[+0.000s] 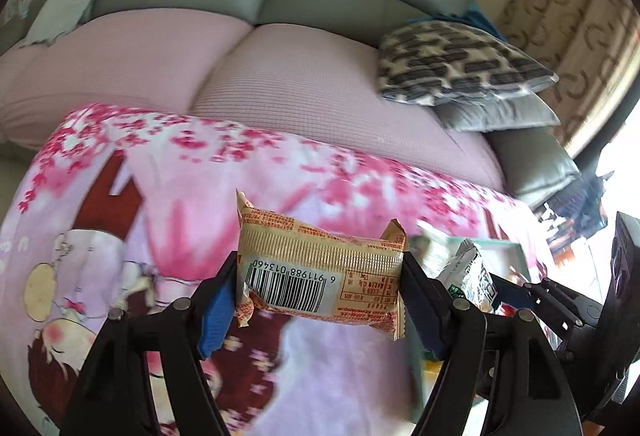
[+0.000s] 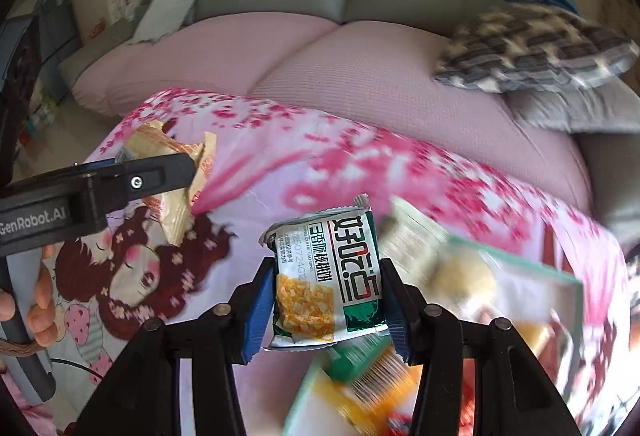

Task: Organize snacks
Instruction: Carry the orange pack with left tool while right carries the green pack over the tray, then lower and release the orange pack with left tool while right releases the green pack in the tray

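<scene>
Above a pink cartoon-print cloth [image 1: 328,172], the left gripper [image 1: 320,288] is pinching an orange snack packet [image 1: 320,272] and the right gripper [image 2: 326,300] is clamping a green-and-white one [image 2: 332,276], seemingly carrying both for sorting near the teal tray [image 2: 576,288]

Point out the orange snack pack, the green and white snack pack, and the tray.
orange snack pack [image 1: 320,272], left wrist view, barcode face.
green and white snack pack [image 2: 326,276], right wrist view, printed front.
tray [image 2: 576,300], right wrist view, teal rim.

Glossy foil snack packet [image 2: 326,276], crinkly plastic wrapper [image 1: 320,272], soft printed cloth [image 1: 168,188].
</scene>
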Available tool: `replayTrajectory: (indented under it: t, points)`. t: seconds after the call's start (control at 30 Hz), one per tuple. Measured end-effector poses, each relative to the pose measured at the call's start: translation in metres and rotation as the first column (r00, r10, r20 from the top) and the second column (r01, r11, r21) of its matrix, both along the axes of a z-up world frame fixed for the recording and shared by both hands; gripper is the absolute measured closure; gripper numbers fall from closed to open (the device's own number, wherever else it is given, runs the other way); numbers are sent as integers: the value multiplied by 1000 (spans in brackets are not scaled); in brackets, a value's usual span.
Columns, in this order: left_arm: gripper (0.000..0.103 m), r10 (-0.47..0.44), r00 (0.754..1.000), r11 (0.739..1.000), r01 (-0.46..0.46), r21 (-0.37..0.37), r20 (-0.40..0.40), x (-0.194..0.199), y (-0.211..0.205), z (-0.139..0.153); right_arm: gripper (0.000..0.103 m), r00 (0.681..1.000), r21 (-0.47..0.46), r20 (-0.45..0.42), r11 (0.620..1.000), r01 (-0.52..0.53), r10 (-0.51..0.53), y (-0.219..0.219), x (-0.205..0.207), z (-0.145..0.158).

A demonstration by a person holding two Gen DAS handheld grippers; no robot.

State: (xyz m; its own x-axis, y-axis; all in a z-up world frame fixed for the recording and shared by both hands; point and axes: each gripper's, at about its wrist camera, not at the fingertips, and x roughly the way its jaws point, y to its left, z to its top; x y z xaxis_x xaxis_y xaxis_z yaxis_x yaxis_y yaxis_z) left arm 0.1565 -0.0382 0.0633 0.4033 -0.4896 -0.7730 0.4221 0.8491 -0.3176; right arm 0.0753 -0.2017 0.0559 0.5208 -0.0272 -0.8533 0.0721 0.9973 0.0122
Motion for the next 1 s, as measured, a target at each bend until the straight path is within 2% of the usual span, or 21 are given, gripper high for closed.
replayTrajectory:
  t: [0.2,0.37,0.5,0.67,1.0]
  points:
    - [26,-134,991,991,134,-24,-1,-45,-62,7,50,976,-31,-9,975,219,-219,-66,-62,-2]
    - [26,-250,968,968,251,8,-25,-79,-116,-4,50,938,-8,-50,939,343,-343,-101,-94,-22]
    - [26,-301,952,951,303,51,-46,-93,-149,-17,50,918,25,-75,920,392,-389,-118,-106,-36]
    - [26,-318,944,941,325,96,-84,-94,-176,-36,50,907,42,-85,908,417,-413,-131,-113,-45]
    - [24,-302,945,940,317,128,-123,-94,-179,-47,49,913,26,-91,916,400,-397,-128,-115,-54]
